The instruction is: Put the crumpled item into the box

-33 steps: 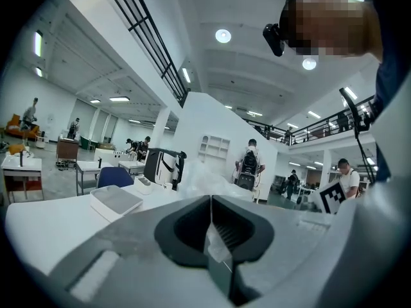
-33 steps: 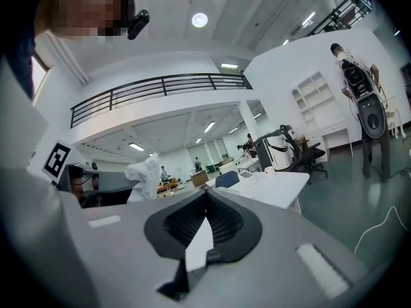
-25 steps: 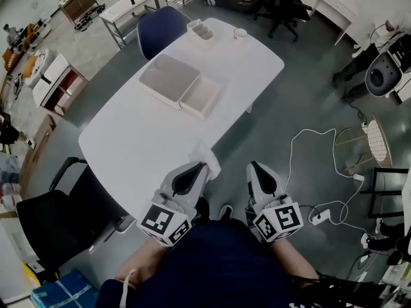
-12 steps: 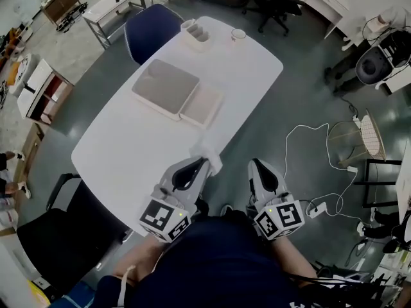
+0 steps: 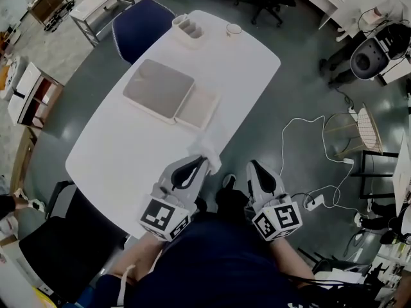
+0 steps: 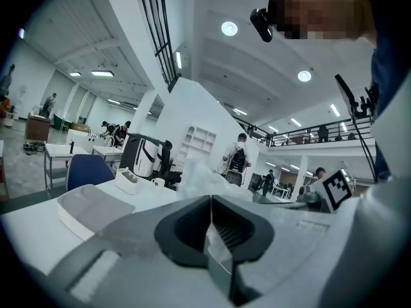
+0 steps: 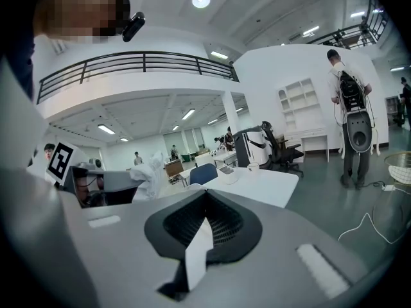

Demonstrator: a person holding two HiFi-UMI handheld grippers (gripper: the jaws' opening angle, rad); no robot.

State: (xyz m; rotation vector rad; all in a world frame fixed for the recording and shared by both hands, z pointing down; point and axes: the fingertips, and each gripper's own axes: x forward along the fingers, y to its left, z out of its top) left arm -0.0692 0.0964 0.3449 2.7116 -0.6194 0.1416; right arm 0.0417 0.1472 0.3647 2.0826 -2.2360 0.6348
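Your left tongs [image 5: 203, 163] are closed tight, their tips pinching the crumpled item [image 5: 207, 150]. It is a white, wrinkled, papery wad that pokes out past the tips at the near edge of the smooth white surface [image 5: 128, 149]. Your right tongs [image 5: 252, 167] are pressed together with nothing between their dark ribbed pads [image 7: 183, 222], and they hang off the surface's edge above the grey floor [image 5: 282, 127]. The box [image 5: 196, 106] lies open farther along the surface, well apart from the wad: a shallow, pale, square tray with its flat lid [image 5: 159, 87] folded out beside it.
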